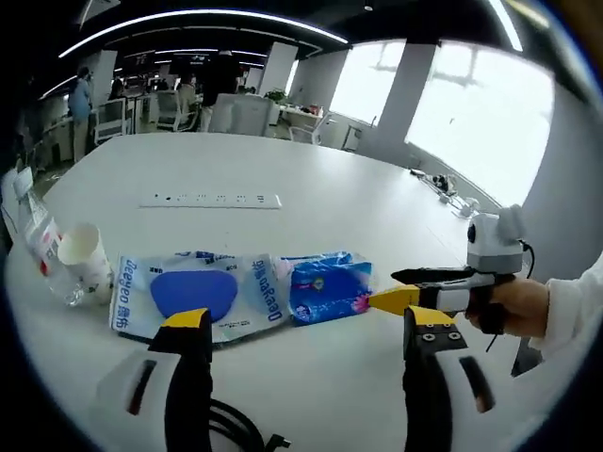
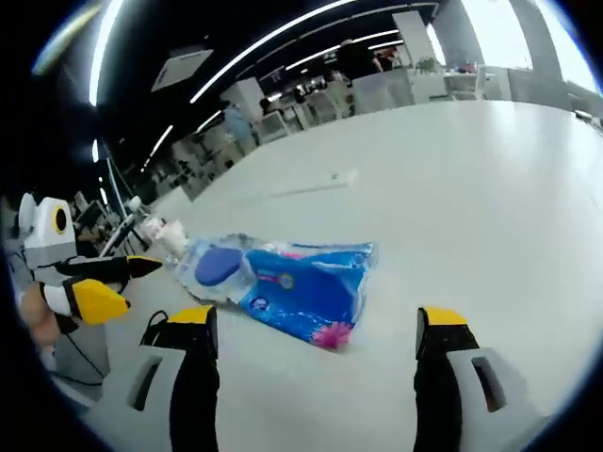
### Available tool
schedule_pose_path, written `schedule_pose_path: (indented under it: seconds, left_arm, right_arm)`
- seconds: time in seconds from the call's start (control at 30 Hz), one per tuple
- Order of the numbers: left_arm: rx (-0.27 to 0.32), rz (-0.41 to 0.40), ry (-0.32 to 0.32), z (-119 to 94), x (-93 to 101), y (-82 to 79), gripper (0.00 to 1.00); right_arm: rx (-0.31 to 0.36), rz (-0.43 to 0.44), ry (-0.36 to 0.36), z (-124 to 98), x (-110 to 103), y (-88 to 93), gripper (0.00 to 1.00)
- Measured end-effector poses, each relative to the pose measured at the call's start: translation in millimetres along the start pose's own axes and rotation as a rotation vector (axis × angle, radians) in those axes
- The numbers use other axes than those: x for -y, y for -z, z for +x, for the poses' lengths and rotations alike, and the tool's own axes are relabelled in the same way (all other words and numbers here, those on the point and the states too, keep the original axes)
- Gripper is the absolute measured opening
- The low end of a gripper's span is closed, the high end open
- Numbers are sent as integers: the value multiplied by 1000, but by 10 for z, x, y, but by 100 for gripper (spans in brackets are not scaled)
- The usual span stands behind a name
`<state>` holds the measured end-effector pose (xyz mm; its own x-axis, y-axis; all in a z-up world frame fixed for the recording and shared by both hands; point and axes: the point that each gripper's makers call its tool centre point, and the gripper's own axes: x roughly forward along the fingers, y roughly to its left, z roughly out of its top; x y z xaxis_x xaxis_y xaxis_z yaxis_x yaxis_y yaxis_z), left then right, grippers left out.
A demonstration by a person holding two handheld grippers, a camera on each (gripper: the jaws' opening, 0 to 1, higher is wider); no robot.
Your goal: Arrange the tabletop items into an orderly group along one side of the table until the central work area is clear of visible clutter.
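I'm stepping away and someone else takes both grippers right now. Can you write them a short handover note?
Left gripper: open, holding nothing, hovering just short of the packs.
Right gripper: open, holding nothing, aimed at the packs from the other side.
Things: white wet-wipes pack with blue oval lid and blue plastic tissue packet lie side by side on the white table. White paper cup and clear plastic bottle sit beside the wipes pack, near the table edge. A white power strip lies farther out.
Done: nothing gripped.
Left: probably tighten the group along that edge.
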<state>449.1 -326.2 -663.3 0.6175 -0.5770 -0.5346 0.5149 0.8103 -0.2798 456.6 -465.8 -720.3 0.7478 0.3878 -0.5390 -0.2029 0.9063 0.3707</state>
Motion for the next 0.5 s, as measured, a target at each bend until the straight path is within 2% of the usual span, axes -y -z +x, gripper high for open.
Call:
schedule_pose_path:
  seconds: [0.5]
  left_arm:
    - [34, 14, 30, -190, 8, -77, 82]
  right_arm:
    - [38, 13, 21, -208, -113, -19, 83]
